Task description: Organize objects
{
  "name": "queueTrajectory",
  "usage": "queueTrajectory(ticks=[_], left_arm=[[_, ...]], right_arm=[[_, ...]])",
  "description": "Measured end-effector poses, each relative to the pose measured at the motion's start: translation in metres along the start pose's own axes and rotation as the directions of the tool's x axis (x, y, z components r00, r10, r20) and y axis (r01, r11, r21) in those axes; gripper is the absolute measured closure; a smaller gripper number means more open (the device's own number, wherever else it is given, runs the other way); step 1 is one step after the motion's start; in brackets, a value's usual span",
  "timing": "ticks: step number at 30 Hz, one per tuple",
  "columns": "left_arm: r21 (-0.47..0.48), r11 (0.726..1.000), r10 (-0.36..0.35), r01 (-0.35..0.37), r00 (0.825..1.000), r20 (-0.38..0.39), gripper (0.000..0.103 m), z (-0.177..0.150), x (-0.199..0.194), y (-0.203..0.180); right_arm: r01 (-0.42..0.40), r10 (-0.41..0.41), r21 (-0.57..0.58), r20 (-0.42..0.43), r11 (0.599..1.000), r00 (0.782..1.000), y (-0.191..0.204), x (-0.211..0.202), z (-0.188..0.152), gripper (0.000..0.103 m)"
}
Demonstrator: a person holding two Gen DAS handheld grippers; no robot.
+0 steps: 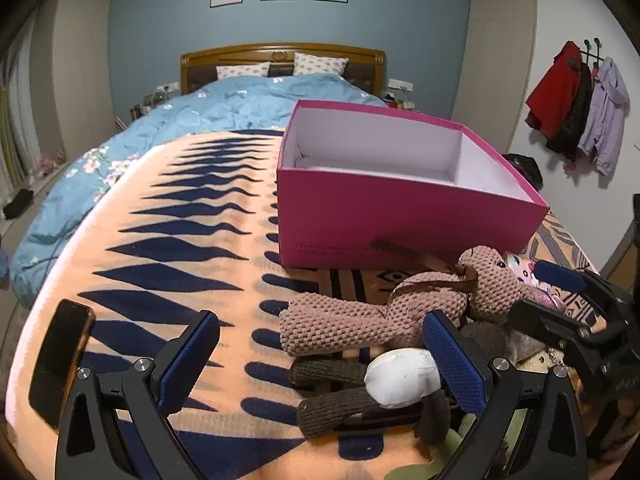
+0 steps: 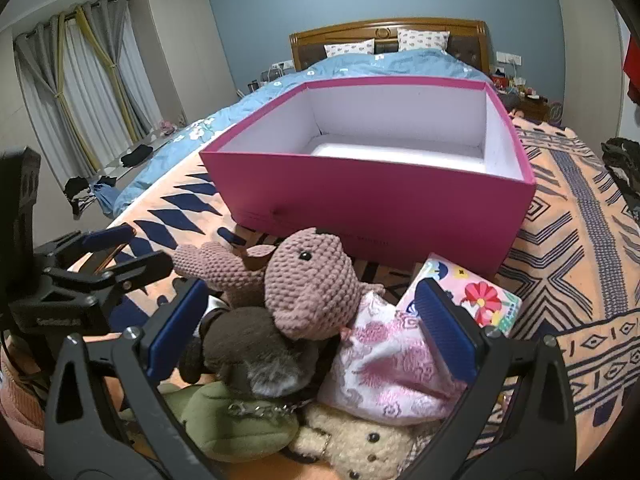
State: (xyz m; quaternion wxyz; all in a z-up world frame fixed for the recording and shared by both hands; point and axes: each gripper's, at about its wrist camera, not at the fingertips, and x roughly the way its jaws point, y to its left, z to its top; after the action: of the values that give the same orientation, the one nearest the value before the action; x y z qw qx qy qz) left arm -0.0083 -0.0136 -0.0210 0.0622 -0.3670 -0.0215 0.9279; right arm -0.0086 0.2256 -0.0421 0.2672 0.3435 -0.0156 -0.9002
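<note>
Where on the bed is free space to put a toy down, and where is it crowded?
Free: inside the pink box, which looks empty, and the blanket between the box and the phone. Crowded: the toy pile in front of the box.

Blue wall, wood headboard, grey curtains

Two lines of dark print ran along the front wall of the pink box, near its lower edge, but they were too blurred to read.
</note>
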Motion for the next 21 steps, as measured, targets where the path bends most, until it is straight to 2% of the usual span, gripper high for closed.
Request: queueTrajectory(ticks=[6,10,12,15,17,21], left_arm=[[0.030,0.996,-0.082,0.082,0.996,-0.028,0.000,-0.003,0.010,0.004],[0.058,0.989,-0.132,0.135,0.990,-0.052,0.000,-0.004,0.016,0.002],[0.069,0.987,-0.142,0.147,0.988,-0.063,0.000,-0.005,0.018,0.001],[0.075,0.979,-0.184,0.190,0.979,-0.087,0.000,-0.006,0.023,0.003],[0.077,0.974,-0.205,0.214,0.973,-0.104,0.000,-0.006,0.028,0.002],[0.097,0.956,-0.265,0.278,0.956,-0.128,0.002,-0.006,0.031,-0.003]], right_arm=[[-0.027,0.028,0.025,-0.065,0.999,0.998,-0.010,0.021,0.012,0.013],[-0.074,0.079,0.042,-0.128,0.996,0.989,-0.015,0.039,0.017,0.024],[-0.105,0.112,0.056,-0.150,0.993,0.982,-0.018,0.044,0.017,0.025],[-0.142,0.148,0.048,-0.160,0.989,0.976,-0.020,0.043,0.019,0.036],[-0.173,0.179,0.050,-0.165,0.984,0.970,-0.021,0.041,0.020,0.050],[-0.201,0.208,0.062,-0.163,0.978,0.964,-0.023,0.037,0.022,0.050]])
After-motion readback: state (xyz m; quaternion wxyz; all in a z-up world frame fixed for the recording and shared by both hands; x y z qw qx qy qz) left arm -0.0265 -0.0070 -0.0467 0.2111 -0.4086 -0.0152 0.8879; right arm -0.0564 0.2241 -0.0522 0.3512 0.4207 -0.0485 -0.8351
